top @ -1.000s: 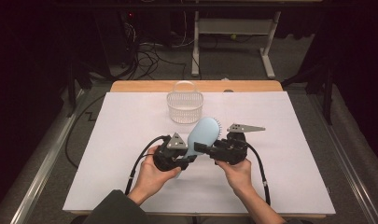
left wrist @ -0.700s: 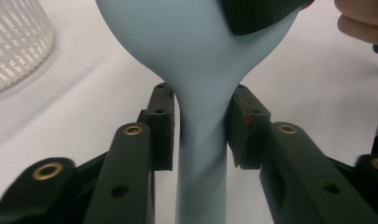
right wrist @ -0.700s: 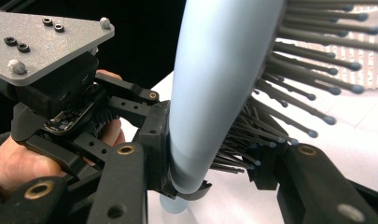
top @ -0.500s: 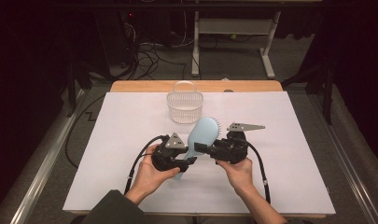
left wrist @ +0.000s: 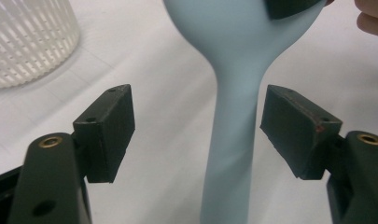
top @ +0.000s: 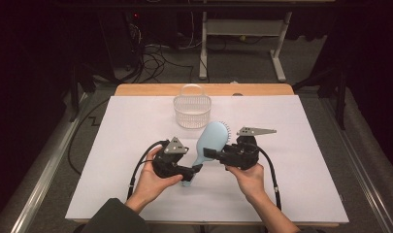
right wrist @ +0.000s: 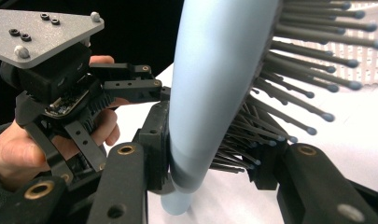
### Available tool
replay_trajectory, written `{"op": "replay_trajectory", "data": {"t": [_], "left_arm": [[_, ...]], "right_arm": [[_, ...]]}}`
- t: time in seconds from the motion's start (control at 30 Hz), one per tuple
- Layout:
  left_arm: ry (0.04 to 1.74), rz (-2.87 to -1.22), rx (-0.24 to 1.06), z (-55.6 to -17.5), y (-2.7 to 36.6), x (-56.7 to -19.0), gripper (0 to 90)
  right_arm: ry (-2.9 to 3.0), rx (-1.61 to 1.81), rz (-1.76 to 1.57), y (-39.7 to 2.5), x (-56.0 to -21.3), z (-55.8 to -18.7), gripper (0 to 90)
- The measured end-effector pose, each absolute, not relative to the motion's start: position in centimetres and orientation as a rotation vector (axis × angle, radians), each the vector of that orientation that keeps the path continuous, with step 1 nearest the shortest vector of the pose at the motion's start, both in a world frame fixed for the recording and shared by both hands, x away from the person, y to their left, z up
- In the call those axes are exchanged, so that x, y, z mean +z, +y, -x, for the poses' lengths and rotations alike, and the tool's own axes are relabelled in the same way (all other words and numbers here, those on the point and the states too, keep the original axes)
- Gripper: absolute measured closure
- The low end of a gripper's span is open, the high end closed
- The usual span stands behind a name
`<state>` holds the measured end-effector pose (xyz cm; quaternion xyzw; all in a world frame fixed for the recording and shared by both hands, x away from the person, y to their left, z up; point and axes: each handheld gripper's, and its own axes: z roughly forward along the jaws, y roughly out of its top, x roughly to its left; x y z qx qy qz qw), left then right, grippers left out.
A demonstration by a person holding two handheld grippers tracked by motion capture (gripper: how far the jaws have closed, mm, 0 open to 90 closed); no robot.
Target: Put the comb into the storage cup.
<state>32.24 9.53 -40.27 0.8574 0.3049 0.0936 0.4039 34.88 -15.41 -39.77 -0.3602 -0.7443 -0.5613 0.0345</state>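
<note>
Blue hairbrush point(top: 211, 143) is clamped at its head by the right tool point(top: 214, 154), at six o'clock from the basket point(top: 192, 112); the open left tool point(top: 193, 171) straddles its handle, basket drop pending.

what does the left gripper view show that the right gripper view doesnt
Left gripper view: the left gripper with its jaws spread wide either side of the hairbrush handle, touching neither side, and the ribbed wall of the white basket on the table.

Right gripper view: the bristles, and the right gripper shut on the hairbrush head, one pad on its smooth back, the other in among the bristles. The hand holding the other gripper appears beyond.

Both: the light blue hairbrush and the white table surface.
</note>
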Motion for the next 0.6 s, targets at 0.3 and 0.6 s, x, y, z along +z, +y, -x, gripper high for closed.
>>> {"op": "replay_trajectory", "data": {"t": [0.3,0.6], "left_arm": [[0.807,-2.112,0.237,-32.3,11.3,-40.6,21.7],[0.860,-2.076,0.278,-32.3,13.3,-40.9,21.4]], "right_arm": [[-2.292,-1.715,1.121,-15.7,-39.8,-35.0,58.1],[-2.301,-1.694,1.132,-15.7,-39.9,-35.2,58.1]]}}
